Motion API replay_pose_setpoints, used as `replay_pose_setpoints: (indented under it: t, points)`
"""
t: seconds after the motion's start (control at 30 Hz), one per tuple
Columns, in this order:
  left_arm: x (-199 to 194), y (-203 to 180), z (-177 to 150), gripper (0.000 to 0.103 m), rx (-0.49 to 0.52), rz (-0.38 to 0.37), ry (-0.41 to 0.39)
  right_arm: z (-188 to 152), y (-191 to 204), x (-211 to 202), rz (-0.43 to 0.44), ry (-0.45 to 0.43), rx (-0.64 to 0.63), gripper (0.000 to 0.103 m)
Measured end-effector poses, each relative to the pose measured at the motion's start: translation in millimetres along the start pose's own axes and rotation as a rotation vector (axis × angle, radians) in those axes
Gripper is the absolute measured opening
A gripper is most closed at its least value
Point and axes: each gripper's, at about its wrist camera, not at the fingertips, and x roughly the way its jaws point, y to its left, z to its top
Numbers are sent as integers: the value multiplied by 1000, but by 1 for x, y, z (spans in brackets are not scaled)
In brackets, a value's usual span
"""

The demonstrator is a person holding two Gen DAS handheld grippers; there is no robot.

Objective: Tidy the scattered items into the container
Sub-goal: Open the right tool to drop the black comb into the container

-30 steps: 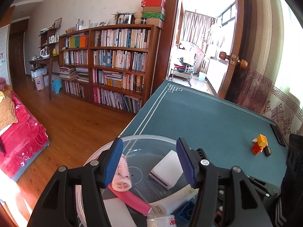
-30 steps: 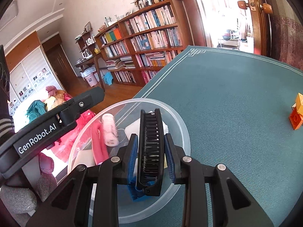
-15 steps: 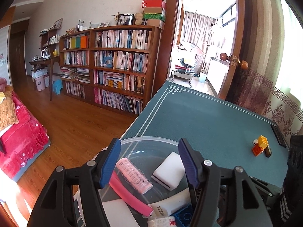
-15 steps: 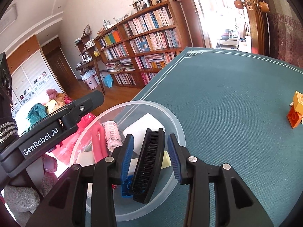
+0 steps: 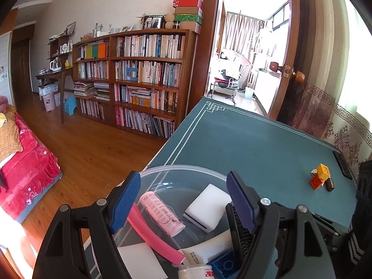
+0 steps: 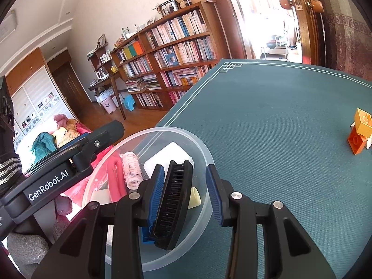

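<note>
So compared with a second ago, the right gripper (image 6: pixel 184 187) has let go: its blue ribbed pads were clamped on the black plastic comb (image 6: pixel 173 205), and now the jaws stand wide apart with the comb leaning on the left pad only, its lower end down inside the bowl. The left gripper (image 5: pixel 183 200) was pinching the pale pink hair roller (image 5: pixel 161 211) back then; now it's spread open and the roller lies loose on its side in the bowl.

Biggest to smallest: the teal woven table mat (image 6: pixel 279 116) with white border lines, then the round clear plastic bowl (image 5: pixel 176 169) at its near edge. Inside the bowl are a white rectangular sponge block (image 5: pixel 208 207), a smooth hot-pink tube (image 5: pixel 153 234), a white squeeze tube (image 5: pixel 207 252) and a blue studded brick (image 5: pixel 224 266).

Well apart on the mat sits a little pile of orange and yellow toy bricks (image 6: pixel 360 131), not tidied yet.
</note>
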Motion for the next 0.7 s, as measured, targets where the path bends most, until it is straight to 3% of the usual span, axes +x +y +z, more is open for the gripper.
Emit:
replay_pose_setpoints:
  t: [0.7]
  points:
    - [4,-14,-5,82,39,-26,24,8,-20,-8,-42,-29,46,40]
